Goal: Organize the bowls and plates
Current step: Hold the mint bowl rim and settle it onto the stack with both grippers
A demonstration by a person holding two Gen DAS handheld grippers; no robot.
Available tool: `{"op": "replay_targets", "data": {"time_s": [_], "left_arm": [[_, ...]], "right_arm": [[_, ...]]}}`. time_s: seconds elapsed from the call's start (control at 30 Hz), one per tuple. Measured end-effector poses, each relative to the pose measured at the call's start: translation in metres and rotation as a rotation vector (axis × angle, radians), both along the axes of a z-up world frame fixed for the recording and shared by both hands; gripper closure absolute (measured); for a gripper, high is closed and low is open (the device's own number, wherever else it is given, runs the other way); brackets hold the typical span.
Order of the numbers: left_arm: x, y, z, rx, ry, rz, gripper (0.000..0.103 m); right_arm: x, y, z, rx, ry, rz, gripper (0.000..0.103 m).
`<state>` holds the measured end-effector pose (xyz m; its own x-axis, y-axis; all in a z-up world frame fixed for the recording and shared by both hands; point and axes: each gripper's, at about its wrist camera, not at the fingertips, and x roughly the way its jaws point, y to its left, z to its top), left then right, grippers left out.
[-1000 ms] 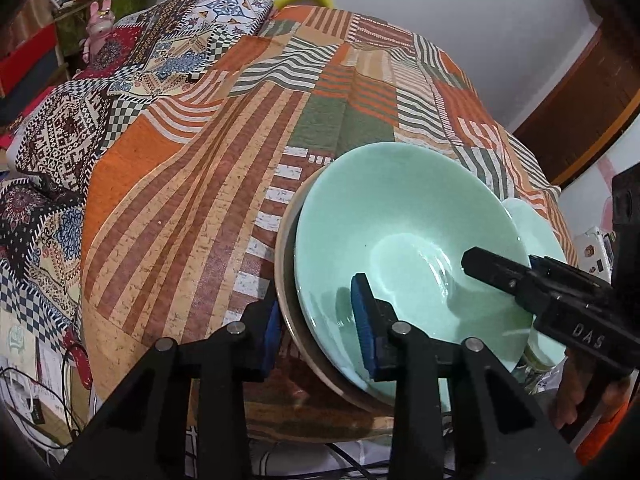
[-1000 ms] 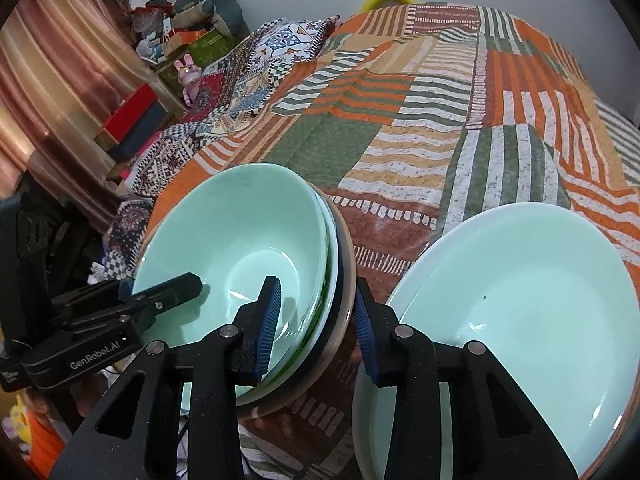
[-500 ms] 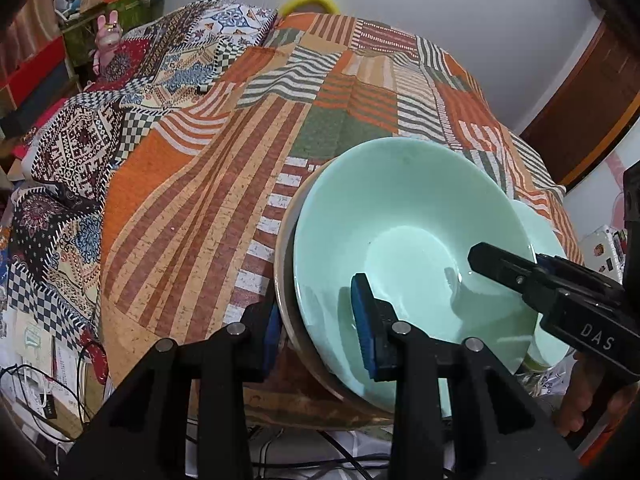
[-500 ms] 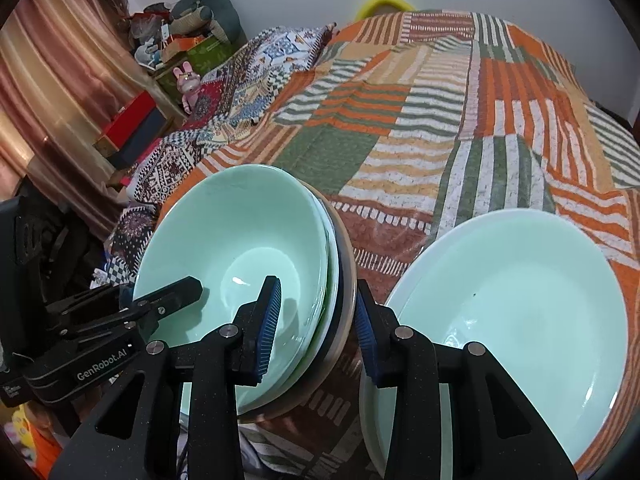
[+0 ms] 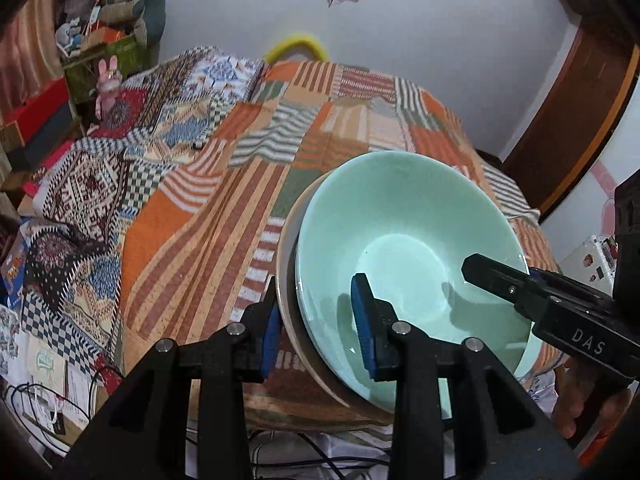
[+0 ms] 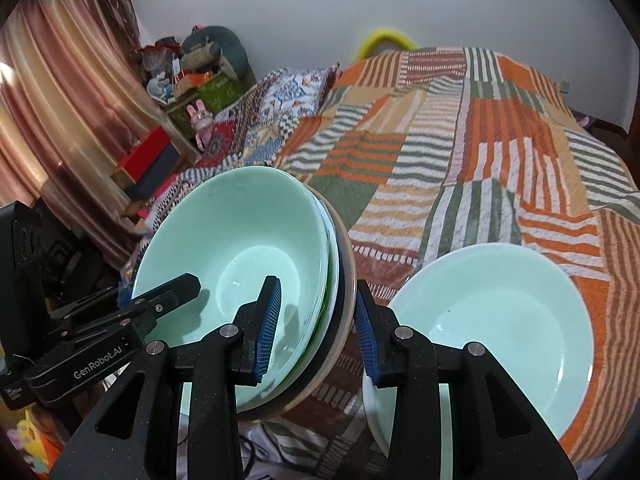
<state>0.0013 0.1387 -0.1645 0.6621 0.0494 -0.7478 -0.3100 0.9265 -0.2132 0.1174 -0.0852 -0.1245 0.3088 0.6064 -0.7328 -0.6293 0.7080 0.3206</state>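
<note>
A stack with a mint-green bowl (image 5: pixel 404 248) on top, nested in a dark plate with a tan rim (image 5: pixel 286 280), hangs tilted over the near edge of the bed. My left gripper (image 5: pixel 316 328) is shut on the stack's left rim, one pad inside the bowl and one outside. My right gripper (image 6: pixel 316 326) is shut on the opposite rim of the same stack (image 6: pixel 240 248), and its fingers (image 5: pixel 516 284) show in the left wrist view. My left gripper's fingers (image 6: pixel 160 300) show in the right wrist view. A second pile of mint-green plates (image 6: pixel 492 320) rests on the bedspread to the right.
A striped patchwork bedspread (image 6: pixel 460 152) covers the bed. A yellow ring (image 5: pixel 296 44) lies at its far end by the wall. Boxes, toys and a curtain (image 6: pixel 60 100) crowd the left side. Cables and papers (image 5: pixel 44 392) lie on the floor. A wooden door frame (image 5: pixel 580 120) stands at right.
Both grippers have risen with the stack held between them, and it now sits higher above the bedspread. More of the far wall has come into view. The pile at right has not moved.
</note>
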Motion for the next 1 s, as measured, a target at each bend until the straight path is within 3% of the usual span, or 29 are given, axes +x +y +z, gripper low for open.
{"op": "replay_targets", "data": {"time_s": [0.53,1.0], "left_arm": [[0.007,-0.047,0.044,0.059,-0.088,-0.085,0.07],[0.023,-0.096,0.051,0.071,-0.09,-0.197,0.07]], "right_arm": [[0.0,-0.05,0.03,0.089,-0.065,-0.097,0.07],[0.0,-0.105,0.041,0.114,-0.102,-0.205,0.07]]}}
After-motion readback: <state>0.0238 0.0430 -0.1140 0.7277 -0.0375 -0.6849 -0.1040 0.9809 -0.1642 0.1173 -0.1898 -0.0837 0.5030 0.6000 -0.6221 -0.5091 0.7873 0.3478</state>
